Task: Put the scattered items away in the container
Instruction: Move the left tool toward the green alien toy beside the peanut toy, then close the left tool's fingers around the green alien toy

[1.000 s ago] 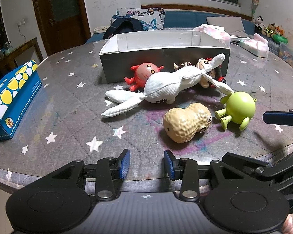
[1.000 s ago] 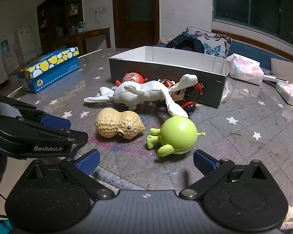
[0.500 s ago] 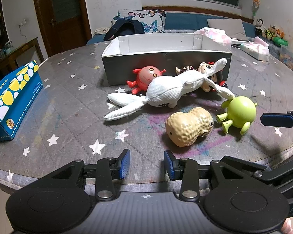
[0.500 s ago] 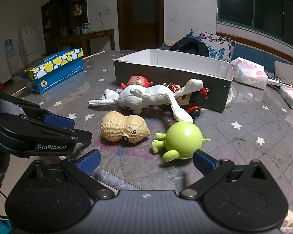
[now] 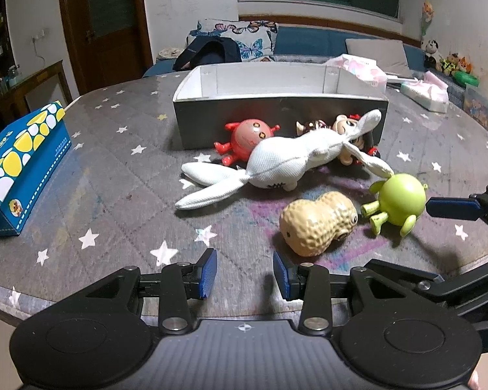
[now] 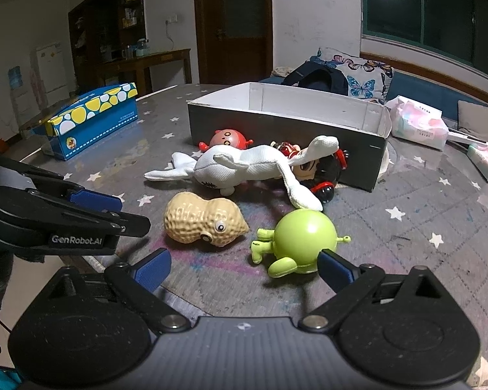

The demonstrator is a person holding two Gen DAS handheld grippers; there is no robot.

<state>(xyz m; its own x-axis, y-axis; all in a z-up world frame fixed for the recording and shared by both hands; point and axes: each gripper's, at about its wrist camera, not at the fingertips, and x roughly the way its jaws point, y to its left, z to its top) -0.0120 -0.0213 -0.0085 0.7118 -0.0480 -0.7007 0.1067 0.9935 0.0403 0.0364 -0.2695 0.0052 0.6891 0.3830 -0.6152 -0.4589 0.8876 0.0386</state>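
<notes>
Left gripper (image 5: 244,273), jaws apart and empty, and right gripper (image 6: 244,265), jaws wide and closing on nothing, hover nearest. Beyond lie the peanut toy (image 5: 318,224) and green toy (image 6: 304,239), then the white plush (image 5: 289,162), all before the empty container (image 5: 276,110).

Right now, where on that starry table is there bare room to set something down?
Bare cloth lies between the blue tissue box and the white plush, and right of the grey box. It is crowded in front of the box, around the peanut toy and green toy.
</notes>
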